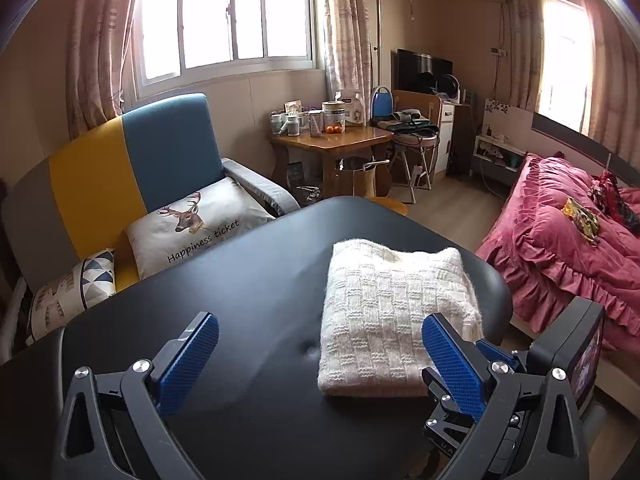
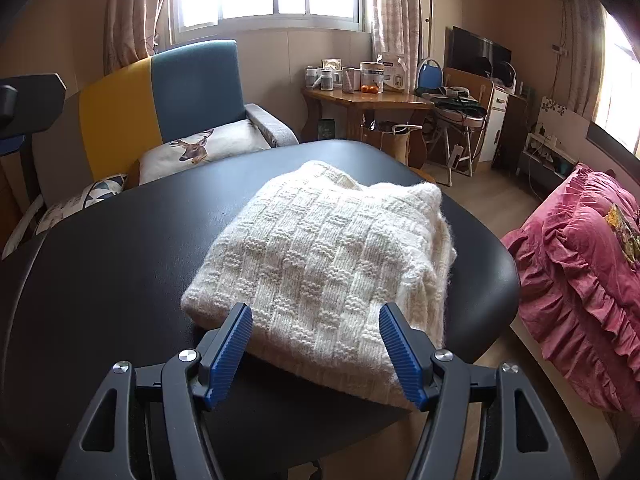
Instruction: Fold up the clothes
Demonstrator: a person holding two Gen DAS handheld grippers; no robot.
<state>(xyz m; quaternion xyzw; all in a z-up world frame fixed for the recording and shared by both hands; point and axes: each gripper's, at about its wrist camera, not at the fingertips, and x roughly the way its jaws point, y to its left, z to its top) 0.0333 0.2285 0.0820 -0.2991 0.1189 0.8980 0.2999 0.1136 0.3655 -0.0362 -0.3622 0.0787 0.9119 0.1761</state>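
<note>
A cream knit sweater (image 2: 320,264) lies folded in a thick bundle toward the right edge of the black table (image 2: 120,272). The left gripper (image 1: 320,340) and the right gripper (image 2: 316,324) hover spread wide, empty. Soft, bulky and floppy, it looks best pinched at a doubled edge.

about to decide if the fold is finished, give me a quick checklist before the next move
1. Cream knit sweater folded into a compact rectangle: ok.
2. Sweater fully on the black table, no part over the edge: ok, though its near-right corner lies close to the edge.
3. Left gripper open, holding nothing: ok.
4. Right gripper open, fabric free: ok; the sweater's near edge sits just ahead of its fingers.
5. Layers at the far right corner even: not ok, slightly bunched.
6. Underside smooth: cannot tell.
</note>
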